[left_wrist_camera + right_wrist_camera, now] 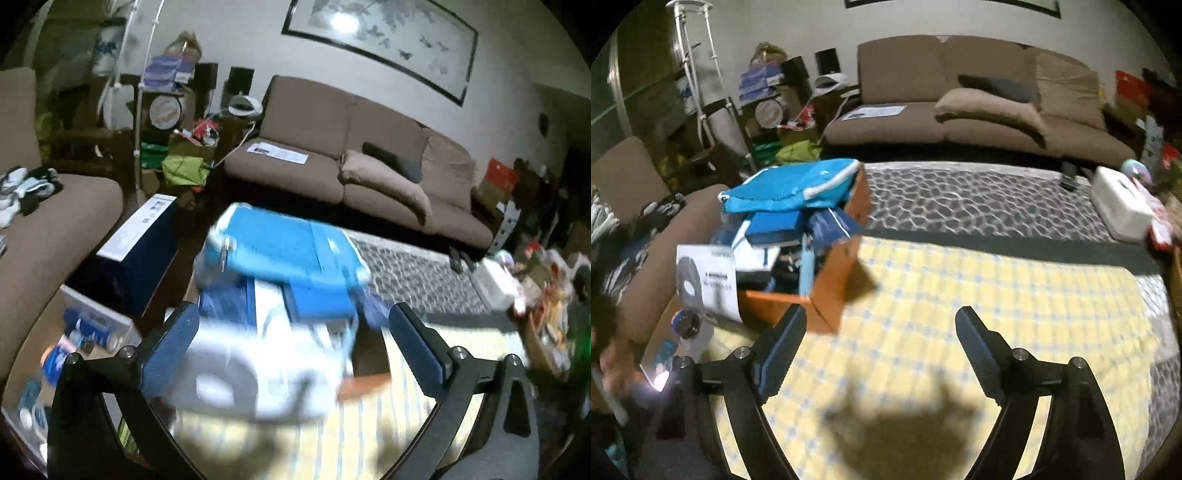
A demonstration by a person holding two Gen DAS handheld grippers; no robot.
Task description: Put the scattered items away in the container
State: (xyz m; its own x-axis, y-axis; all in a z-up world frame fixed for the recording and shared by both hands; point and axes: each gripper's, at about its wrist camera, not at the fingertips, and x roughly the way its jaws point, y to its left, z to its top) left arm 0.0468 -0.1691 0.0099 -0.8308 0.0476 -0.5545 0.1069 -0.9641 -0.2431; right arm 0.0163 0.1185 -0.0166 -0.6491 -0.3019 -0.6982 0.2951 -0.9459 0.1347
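An orange box [834, 288] stands on a yellow checked cloth [960, 295], piled with items. A bright blue pouch [790, 192] lies on top of the pile, over blue boxes. A white packet with dark print [707, 280] sits at the box's left side. In the left wrist view that white packet [266, 369] is blurred, low between the fingers of my left gripper [291, 308]. Its jaws stand wide open, the right pad clear of the packet, with the blue pouch [288, 251] just beyond. My right gripper [881, 310] is open over the cloth, nothing between its fingers.
A brown sofa [960, 110] stands behind a grey patterned rug [979, 199]. A white tissue box [1123, 206] sits at the right. Left of the orange box are a dark blue carton [140, 254] and a clear bin of bottles [92, 328]. A person's hand [613, 365] is blurred at lower left.
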